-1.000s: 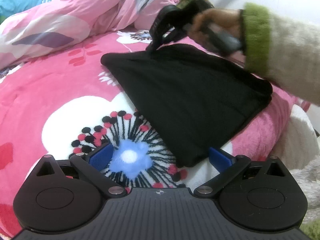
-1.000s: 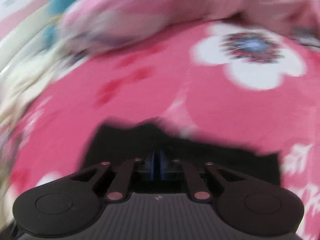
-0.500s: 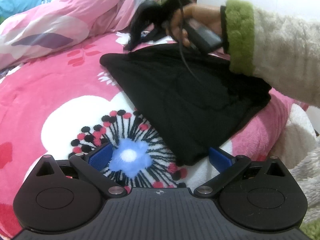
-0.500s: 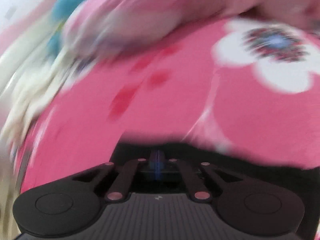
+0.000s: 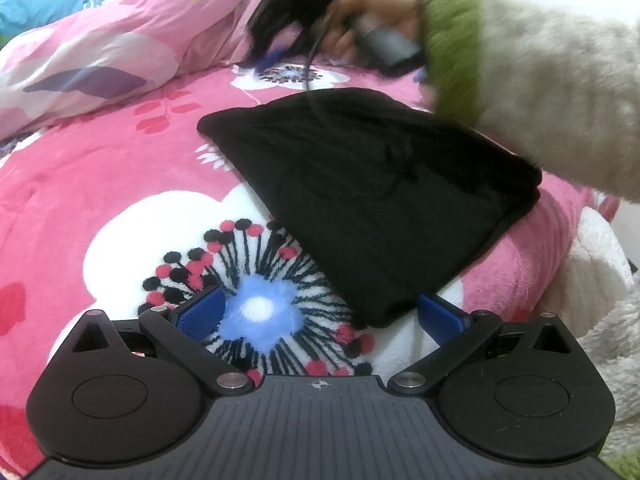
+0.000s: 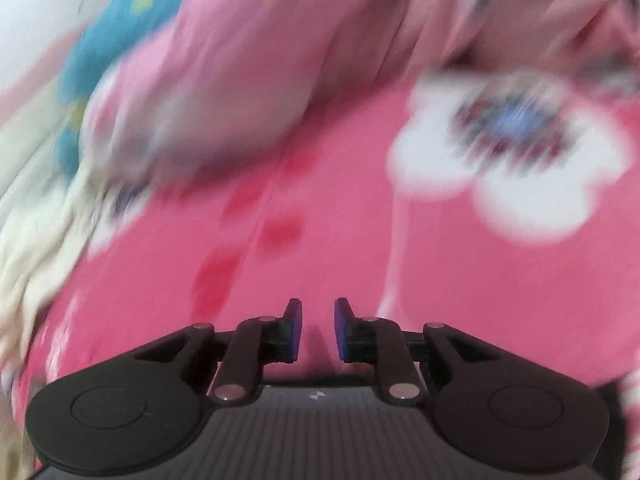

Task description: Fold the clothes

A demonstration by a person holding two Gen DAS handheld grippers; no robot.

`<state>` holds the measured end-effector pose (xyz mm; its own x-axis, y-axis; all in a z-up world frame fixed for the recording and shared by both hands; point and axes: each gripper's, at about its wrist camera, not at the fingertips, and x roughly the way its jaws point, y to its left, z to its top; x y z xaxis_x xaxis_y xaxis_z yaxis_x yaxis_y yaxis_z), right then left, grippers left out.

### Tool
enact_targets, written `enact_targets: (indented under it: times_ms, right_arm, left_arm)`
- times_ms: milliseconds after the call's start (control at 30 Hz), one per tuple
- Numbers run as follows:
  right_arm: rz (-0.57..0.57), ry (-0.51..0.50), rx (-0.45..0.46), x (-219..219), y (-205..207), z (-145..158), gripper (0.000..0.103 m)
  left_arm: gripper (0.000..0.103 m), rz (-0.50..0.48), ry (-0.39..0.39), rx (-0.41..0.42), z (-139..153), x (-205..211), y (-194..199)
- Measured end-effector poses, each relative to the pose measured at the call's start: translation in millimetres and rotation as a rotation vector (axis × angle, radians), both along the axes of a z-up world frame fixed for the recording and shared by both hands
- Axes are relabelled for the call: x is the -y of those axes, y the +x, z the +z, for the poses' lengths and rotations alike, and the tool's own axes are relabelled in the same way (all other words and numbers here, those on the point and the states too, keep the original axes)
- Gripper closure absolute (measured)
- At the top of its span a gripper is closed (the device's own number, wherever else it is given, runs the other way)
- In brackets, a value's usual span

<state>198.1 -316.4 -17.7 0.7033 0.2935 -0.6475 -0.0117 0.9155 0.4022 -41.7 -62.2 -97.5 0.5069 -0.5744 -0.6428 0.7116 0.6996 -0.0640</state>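
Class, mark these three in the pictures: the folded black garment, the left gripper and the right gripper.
black garment (image 5: 372, 200): left wrist view, middle of its top layer.
left gripper (image 5: 320, 314): left wrist view, midway between its wide-apart blue pads.
right gripper (image 6: 317, 330): right wrist view, gap between its blue pads, nothing held.

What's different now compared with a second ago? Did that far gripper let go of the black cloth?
Yes. The right gripper, pinched shut at the far edge of the black garment a second ago, has just been opening, with nothing between its pads. It has lifted off, away toward the pink quilt. The garment stays folded on the pink blanket, and the left gripper stays wide open near its close corner.
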Motion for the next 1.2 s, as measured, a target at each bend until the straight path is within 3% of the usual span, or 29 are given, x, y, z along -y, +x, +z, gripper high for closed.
enact_targets:
  times_ms: [67,233,367,467,533,567,633,700,733,833,1000,1067,1133,1200]
  right_arm:
    - [0.045,0.025,0.056,18,-26,29,0.083]
    - [0.181,-0.043,0.147,42,-101,80,0.076]
    - [0.297,0.001,0.060,23,-134,63,0.076]
    - [0.346,0.065,-0.073,0,-126,15,0.076]
    - [0.322,0.071,-0.152,-4,-107,-20,0.080]
    - [0.249,0.090,-0.156,10,-99,-28,0.082]
    - [0.082,0.134,-0.153,42,-85,-41,0.095]
    - [-0.141,0.123,-0.102,80,-91,-28,0.089]
    - [-0.184,0.090,-0.053,93,-100,-16,0.089]
    - [-0.143,0.061,0.043,106,-139,9,0.088]
    - [0.084,0.056,0.069,72,-201,14,0.088]
    - [0.142,0.101,0.027,61,-216,-8,0.088]
    - [0.073,0.080,-0.027,67,-227,-29,0.091]
    - [-0.075,0.044,-0.030,89,-238,-32,0.103]
  left_arm:
    - [0.000,-0.001,-0.005,-0.004,0,0,2]
    - [0.000,0.001,-0.008,-0.015,2,-2,3]
    - [0.000,0.015,0.012,-0.020,6,1,1]
    - [0.000,0.032,0.026,-0.028,9,2,0]
    - [0.000,0.046,0.024,-0.038,10,1,0]
    - [0.000,0.054,0.023,-0.042,11,0,0]
    - [0.000,0.075,0.023,-0.041,15,-3,-1]
    - [0.000,0.098,0.013,-0.030,20,-9,-3]
    - [0.000,0.109,0.006,-0.024,24,-13,-4]
    - [0.000,0.146,-0.027,-0.004,36,-24,-3]
    - [0.000,0.163,-0.074,-0.044,45,-20,14]
    - [0.000,0.140,-0.056,-0.060,39,-8,20]
    - [0.001,0.124,-0.018,-0.092,29,2,24]
    - [0.002,0.128,0.028,-0.116,21,8,26]
